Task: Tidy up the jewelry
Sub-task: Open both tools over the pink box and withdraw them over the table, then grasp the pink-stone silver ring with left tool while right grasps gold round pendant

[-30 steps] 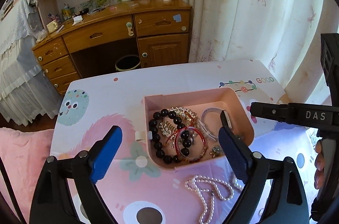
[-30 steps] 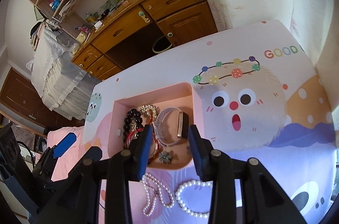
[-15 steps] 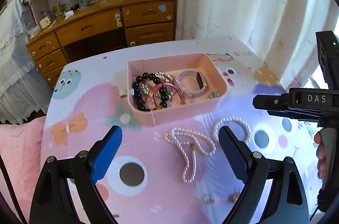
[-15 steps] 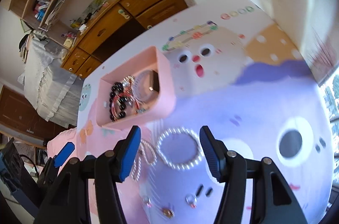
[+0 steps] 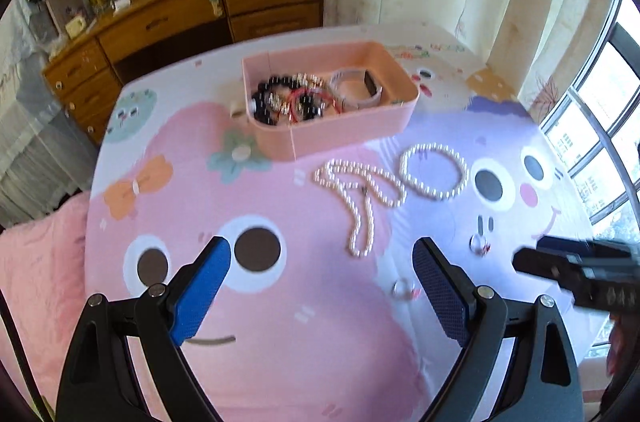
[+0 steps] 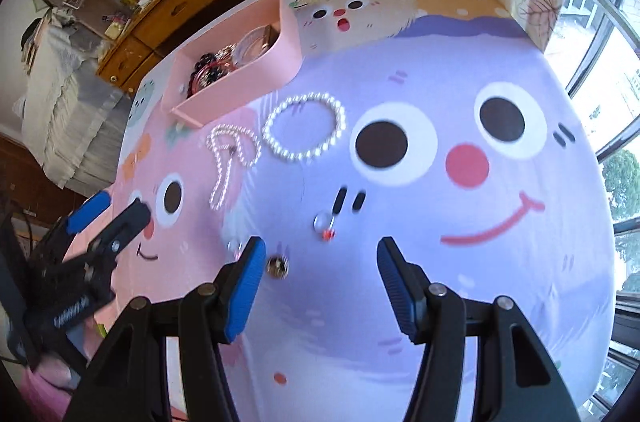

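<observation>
Right wrist: two pearl strands (image 6: 276, 138), three rings (image 6: 323, 222).

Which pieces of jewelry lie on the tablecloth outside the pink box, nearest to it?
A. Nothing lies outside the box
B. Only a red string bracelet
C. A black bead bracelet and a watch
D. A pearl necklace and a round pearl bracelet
D: the pearl necklace and the round pearl bracelet lie side by side on the tablecloth just in front of the pink box, while the black beads are inside it.
</observation>
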A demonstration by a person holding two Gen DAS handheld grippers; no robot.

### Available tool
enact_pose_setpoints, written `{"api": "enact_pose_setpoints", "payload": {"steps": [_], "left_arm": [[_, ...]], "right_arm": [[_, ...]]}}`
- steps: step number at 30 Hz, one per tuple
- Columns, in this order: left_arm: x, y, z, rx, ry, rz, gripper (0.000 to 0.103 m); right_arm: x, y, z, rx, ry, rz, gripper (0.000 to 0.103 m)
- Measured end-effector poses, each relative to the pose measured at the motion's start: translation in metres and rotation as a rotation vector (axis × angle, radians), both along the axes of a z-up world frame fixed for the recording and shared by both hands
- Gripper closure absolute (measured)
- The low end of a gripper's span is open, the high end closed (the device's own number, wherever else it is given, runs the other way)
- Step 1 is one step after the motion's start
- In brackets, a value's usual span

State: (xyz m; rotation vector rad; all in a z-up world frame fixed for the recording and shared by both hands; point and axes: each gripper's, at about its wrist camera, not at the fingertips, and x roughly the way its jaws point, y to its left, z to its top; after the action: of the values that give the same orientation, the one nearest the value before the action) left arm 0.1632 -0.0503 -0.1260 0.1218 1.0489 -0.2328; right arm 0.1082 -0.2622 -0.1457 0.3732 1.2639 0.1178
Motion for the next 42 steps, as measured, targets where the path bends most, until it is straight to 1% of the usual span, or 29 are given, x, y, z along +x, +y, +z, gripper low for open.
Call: {"api": "enact_pose_setpoints", "payload": {"steps": [6, 9, 11, 12, 16, 18, 21, 23, 24, 25, 26, 27, 28, 30, 33, 35, 37, 42], "left_arm": [[0.000, 0.003, -0.013, -0.010, 0.057, -0.035, 0.012], [0.001, 0.000, -0.020, -0.033, 0.090, -0.068, 0.012], [0.001, -0.005, -0.027, -0.054, 0.128, -0.106, 0.012], [0.002, -0.008, -0.032, -0.068, 0.152, -0.124, 0.012], [0.000, -0.018, -0.042, -0.084, 0.192, -0.157, 0.012], [-0.002, -0.024, -0.047, -0.085, 0.206, -0.183, 0.013], [-0.002, -0.033, -0.050, -0.072, 0.214, -0.230, 0.016], [-0.004, -0.041, -0.053, -0.055, 0.214, -0.267, 0.022], [-0.005, -0.045, -0.055, -0.045, 0.215, -0.284, 0.028], [-0.002, -0.047, -0.058, -0.037, 0.217, -0.296, 0.033], [-0.003, -0.050, -0.060, -0.027, 0.217, -0.307, 0.034], [-0.003, -0.053, -0.062, -0.020, 0.214, -0.318, 0.035], [-0.003, -0.055, -0.063, -0.020, 0.209, -0.328, 0.038], [-0.005, -0.059, -0.066, -0.013, 0.194, -0.352, 0.044], [-0.004, -0.062, -0.068, -0.012, 0.186, -0.378, 0.049], [-0.003, -0.065, -0.070, -0.008, 0.185, -0.380, 0.049], [-0.003, -0.065, -0.072, -0.003, 0.191, -0.382, 0.054], [-0.008, -0.065, -0.073, 0.033, 0.165, -0.405, 0.056]], "right_arm": [[-0.040, 0.019, 0.003, 0.007, -0.050, -0.014, 0.045], [-0.054, 0.031, 0.007, -0.004, -0.101, -0.013, 0.045], [-0.062, 0.039, 0.009, -0.033, -0.146, -0.004, 0.045], [-0.064, 0.042, 0.009, -0.054, -0.162, 0.004, 0.045], [-0.070, 0.060, -0.001, -0.199, -0.242, 0.081, 0.045], [-0.070, 0.065, -0.006, -0.266, -0.276, 0.123, 0.045], [-0.071, 0.076, -0.012, -0.362, -0.347, 0.204, 0.045], [-0.071, 0.083, -0.017, -0.406, -0.392, 0.280, 0.045], [-0.071, 0.087, -0.019, -0.421, -0.410, 0.313, 0.047], [-0.070, 0.090, -0.020, -0.436, -0.425, 0.341, 0.051], [-0.068, 0.092, -0.023, -0.447, -0.425, 0.367, 0.054], [-0.066, 0.094, -0.026, -0.440, -0.415, 0.379, 0.061], [-0.062, 0.093, -0.028, -0.428, -0.401, 0.381, 0.065], [-0.059, 0.093, -0.032, -0.408, -0.387, 0.373, 0.068], [-0.055, 0.089, -0.035, -0.391, -0.370, 0.353, 0.070], [-0.053, 0.086, -0.037, -0.379, -0.361, 0.343, 0.071], [-0.052, 0.083, -0.038, -0.364, -0.355, 0.340, 0.072], [-0.048, 0.077, -0.041, -0.310, -0.336, 0.345, 0.075]]}}
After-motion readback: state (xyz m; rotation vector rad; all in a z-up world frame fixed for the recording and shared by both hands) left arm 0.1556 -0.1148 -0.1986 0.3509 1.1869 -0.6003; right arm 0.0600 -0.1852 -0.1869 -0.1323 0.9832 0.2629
